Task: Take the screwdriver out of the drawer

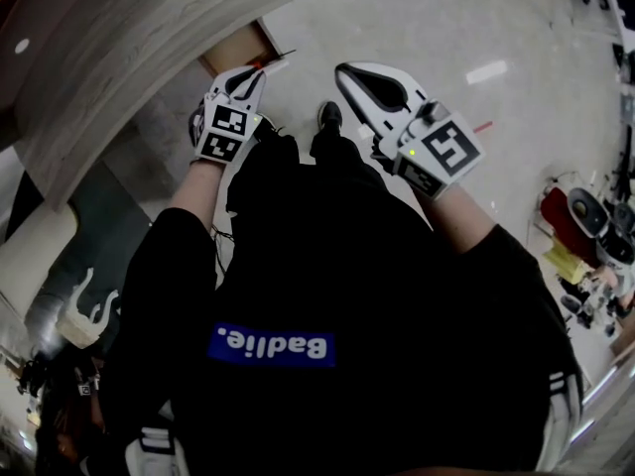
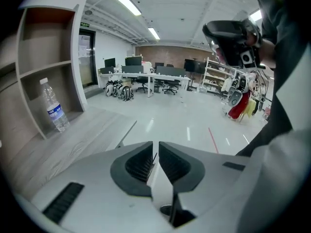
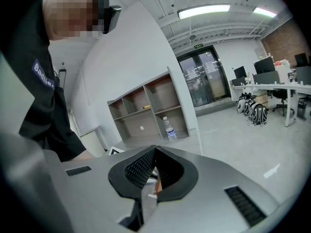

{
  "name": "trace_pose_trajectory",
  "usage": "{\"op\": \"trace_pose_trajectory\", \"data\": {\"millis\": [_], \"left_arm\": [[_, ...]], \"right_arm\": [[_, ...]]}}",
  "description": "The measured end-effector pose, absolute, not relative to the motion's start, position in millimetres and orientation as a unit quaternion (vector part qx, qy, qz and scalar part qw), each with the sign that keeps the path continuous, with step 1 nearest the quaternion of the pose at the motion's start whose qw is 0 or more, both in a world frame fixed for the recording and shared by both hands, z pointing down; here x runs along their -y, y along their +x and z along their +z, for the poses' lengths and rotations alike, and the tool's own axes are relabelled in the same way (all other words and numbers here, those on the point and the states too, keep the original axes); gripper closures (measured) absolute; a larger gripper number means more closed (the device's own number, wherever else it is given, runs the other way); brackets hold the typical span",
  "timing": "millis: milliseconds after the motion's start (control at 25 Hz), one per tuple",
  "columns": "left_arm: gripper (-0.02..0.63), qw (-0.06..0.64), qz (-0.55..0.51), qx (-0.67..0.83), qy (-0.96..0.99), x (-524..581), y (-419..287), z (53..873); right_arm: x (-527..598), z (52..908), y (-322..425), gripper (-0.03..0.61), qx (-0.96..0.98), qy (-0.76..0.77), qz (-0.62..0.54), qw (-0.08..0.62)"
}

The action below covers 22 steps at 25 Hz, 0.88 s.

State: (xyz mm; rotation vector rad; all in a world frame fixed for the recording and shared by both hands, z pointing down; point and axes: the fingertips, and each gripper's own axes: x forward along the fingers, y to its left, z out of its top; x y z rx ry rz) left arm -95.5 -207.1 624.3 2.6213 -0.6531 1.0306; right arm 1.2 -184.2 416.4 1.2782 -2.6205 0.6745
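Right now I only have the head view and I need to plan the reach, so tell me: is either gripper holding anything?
Observer: No. Their own views show the left gripper with its jaws all but together and the right gripper with its tips meeting. Neither has anything between its jaws.
Operator: Is there a drawer ahead?
Observer: None shows in any view, and no screwdriver either. The right gripper view faces an open shelf unit.
Operator: Is anything on it?
Observer: A water bottle stands upright in a lower compartment.
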Motion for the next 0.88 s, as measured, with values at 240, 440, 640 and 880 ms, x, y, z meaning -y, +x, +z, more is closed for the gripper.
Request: {"op": "trace_pose_trajectory", "data": {"millis": [240, 440, 640, 880], "left_arm": [[0.566, 0.108, 0.398, 0.184, 0.892, 212, -84, 688], [0.565, 0.099, 0.433, 0.165, 0.881, 215, -89, 734], [0.563, 0.091, 0.463, 0.138, 0.871, 216, -93, 770], [0.561, 0.069, 0.504, 0.102, 0.855, 218, -78, 806]], "right_arm": [[173, 439, 17, 0.551, 0.855, 0.45, 0.239, 0.091], [169, 446, 24, 0.551, 0.847, 0.464, 0.242, 0.1], [166, 451, 27, 0.551, 0.842, 0.468, 0.245, 0.11], [152, 458, 54, 0.551, 0.837, 0.47, 0.251, 0.123]]}}
